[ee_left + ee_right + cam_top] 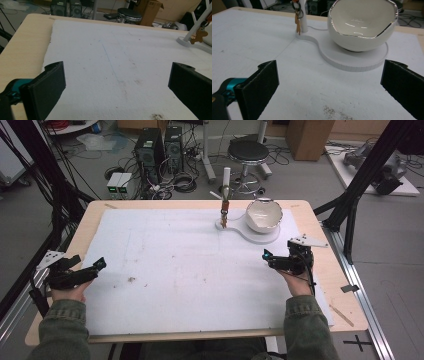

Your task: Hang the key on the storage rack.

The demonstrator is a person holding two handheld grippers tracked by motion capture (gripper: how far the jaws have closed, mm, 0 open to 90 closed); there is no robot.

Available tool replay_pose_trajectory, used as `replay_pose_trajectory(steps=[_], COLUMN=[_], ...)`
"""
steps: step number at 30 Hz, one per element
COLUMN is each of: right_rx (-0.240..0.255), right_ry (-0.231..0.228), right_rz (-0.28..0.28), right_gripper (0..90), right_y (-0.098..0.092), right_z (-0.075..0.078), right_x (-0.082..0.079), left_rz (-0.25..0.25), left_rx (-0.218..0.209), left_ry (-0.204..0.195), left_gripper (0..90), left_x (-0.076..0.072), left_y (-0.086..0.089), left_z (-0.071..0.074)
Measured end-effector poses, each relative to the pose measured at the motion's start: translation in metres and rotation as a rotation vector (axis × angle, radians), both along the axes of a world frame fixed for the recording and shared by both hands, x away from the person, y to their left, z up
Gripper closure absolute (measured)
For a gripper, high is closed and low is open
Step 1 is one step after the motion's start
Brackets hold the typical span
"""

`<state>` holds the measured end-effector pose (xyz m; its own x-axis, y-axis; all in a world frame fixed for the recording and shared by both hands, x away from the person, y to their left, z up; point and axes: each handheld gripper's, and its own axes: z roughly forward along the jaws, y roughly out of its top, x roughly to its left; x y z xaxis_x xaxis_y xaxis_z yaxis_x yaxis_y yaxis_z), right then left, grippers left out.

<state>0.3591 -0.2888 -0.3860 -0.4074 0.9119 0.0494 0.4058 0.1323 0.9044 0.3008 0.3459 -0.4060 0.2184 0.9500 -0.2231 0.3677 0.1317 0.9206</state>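
Note:
A white bowl with a wavy silver rim (264,215) (362,25) sits on the round end of a flat white stand (262,236) (357,63). From the stand's thin white post (226,177) hangs a brown key charm (224,213) (297,23) (198,36). My right gripper (267,256) (329,87) rests open on the white mat, a short way in front of the bowl, nothing between its jaws. My left gripper (100,264) (117,87) is open at the mat's near left edge, far from the stand.
A white mat (175,270) covers most of the wooden table (90,215). Brown crumbs (131,280) lie on the mat near the left gripper. Beyond the table are a stool (247,152), computer towers (150,150) and cables on the floor.

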Motion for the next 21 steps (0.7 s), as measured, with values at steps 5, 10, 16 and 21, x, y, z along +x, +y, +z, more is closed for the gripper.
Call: replay_pose_trajectory(steps=[5, 10, 16, 21], right_rx=[-0.005, 0.014, 0.037, 0.045], right_ry=[-0.056, -0.087, -0.117, -0.138], right_rz=[-0.029, -0.033, -0.041, -0.045], right_gripper=[0.7, 0.7, 0.7, 0.7], right_y=[-0.004, -0.008, -0.011, -0.009], right_z=[-0.010, -0.014, -0.019, -0.017], right_x=[-0.011, -0.018, -0.023, -0.026], left_rz=[0.000, -0.002, -0.007, -0.009], left_rx=[-0.002, 0.000, 0.005, 0.001], left_ry=[0.000, 0.001, 0.005, 0.006], left_gripper=[1.7, 1.7, 1.7, 1.7], left_x=[0.000, 0.000, 0.000, 0.001], left_y=[0.000, 0.000, 0.000, -0.001], left_z=[0.000, 0.000, -0.001, -0.001])
